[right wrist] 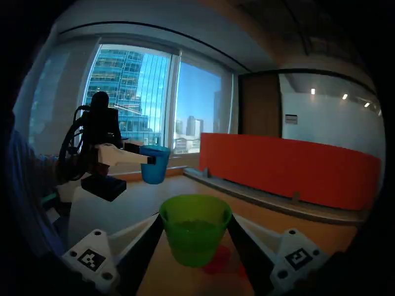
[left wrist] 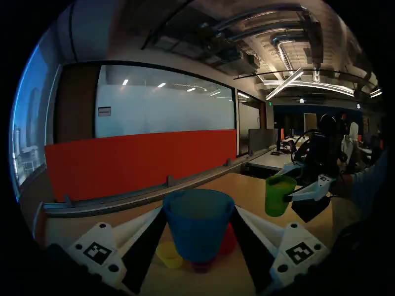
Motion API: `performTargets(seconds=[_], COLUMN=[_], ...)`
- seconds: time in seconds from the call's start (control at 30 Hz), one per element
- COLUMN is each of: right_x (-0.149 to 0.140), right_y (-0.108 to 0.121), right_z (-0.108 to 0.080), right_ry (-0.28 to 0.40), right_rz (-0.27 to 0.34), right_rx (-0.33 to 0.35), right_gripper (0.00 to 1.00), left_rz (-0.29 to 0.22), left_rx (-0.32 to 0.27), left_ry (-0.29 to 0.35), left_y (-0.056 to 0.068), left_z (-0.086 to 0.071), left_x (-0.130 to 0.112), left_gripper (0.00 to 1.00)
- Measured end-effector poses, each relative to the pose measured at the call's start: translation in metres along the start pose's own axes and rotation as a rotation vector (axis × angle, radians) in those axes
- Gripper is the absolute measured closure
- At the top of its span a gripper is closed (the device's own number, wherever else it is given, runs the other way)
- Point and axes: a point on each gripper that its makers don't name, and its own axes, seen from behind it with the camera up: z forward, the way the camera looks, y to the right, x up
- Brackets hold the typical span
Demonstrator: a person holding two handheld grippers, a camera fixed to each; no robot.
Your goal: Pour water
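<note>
Left tool [left wrist: 197, 217] clamping blue cup [left wrist: 198, 234], right tool [right wrist: 195, 222] clamping green cup [right wrist: 195, 244], both upright

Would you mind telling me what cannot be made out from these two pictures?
The inside of the blue cup, left gripper view: dim, and its near wall hides the bottom, so the water level is unclear.
The yellow thing and the red thing below it: mostly hidden by the cup.
The red shapes under the green cup, right gripper view: blurred and partly covered.
</note>
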Motion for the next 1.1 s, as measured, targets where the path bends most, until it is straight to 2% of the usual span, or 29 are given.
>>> performTargets(seconds=[0.6,1.1], right_x=[-0.037,-0.073], right_y=[-0.001,0.006], right_z=[-0.003,-0.005], right_ry=[-0.121,-0.223], right_rz=[-0.017,-0.006], right_rx=[0.05,0.063], right_gripper=[0.09,0.09], left_rz=[0.022,0.065], left_rx=[-0.046,-0.095], left_ry=[-0.15,-0.318], left_y=[0.006,0.022], left_z=[0.0,-0.001], left_x=[-0.067,-0.129], left_gripper=[0.13,0.13])
